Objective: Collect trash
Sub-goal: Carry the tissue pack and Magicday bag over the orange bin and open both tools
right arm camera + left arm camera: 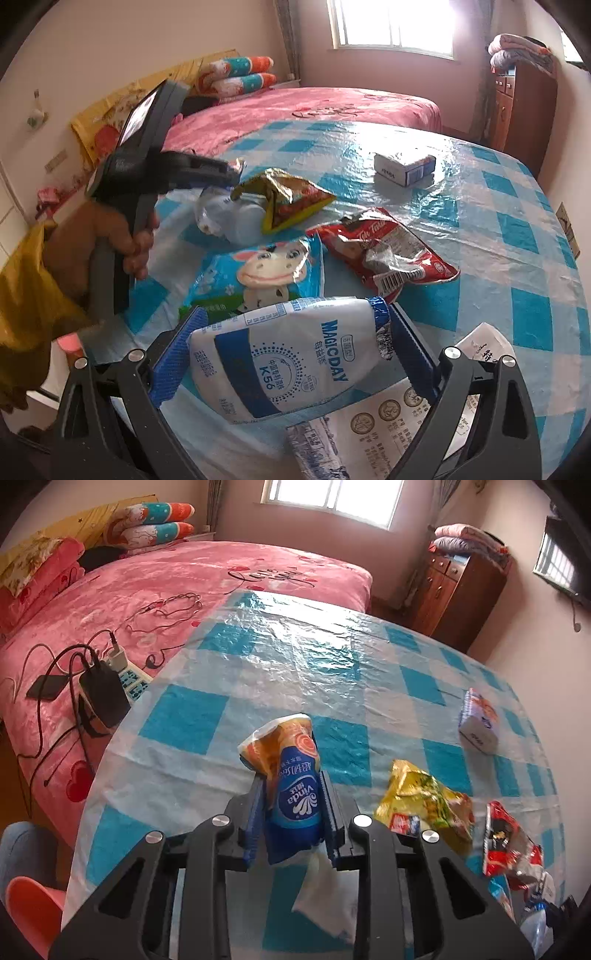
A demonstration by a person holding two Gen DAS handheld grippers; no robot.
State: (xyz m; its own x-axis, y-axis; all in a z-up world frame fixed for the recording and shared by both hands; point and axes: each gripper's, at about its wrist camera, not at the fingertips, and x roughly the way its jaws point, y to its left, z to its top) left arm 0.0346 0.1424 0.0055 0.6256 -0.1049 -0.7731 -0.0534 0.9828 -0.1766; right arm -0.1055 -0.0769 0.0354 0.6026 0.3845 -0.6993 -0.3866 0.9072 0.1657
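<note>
Left wrist view: left gripper (293, 794), jaws clamped on a Vinda tissue pack (291, 775), blue and orange, standing up between the pads. A white tissue (321, 897) trails from its lower end, beneath the jaws. Pack looks lifted off the counter (295, 653). To the right of the jaws: yellow snack wrapper (424, 805), then red wrapper (509, 845). Further ahead and right, a small white box (478, 725), well apart.

Right wrist view: right gripper (291, 354), jaws clamped on a white-and-blue MAGICDAY pouch (288, 354), held crosswise between the pads. Just ahead of the jaws: blue cow-print bag (266, 273) lying flat; ahead and right, the red wrapper (384, 254); beyond it the yellow snack wrapper (288, 199). Below the jaws, a printed white wrapper (388, 417). White box (404, 168) far ahead.

Judgement: mid-collection, one piece gripped in each hand. No bin or bag visible in either view. The next move calls for carrying both pieces to a receptacle and letting go, then returning for the wrappers on the counter. The trailing tissue may drop.
</note>
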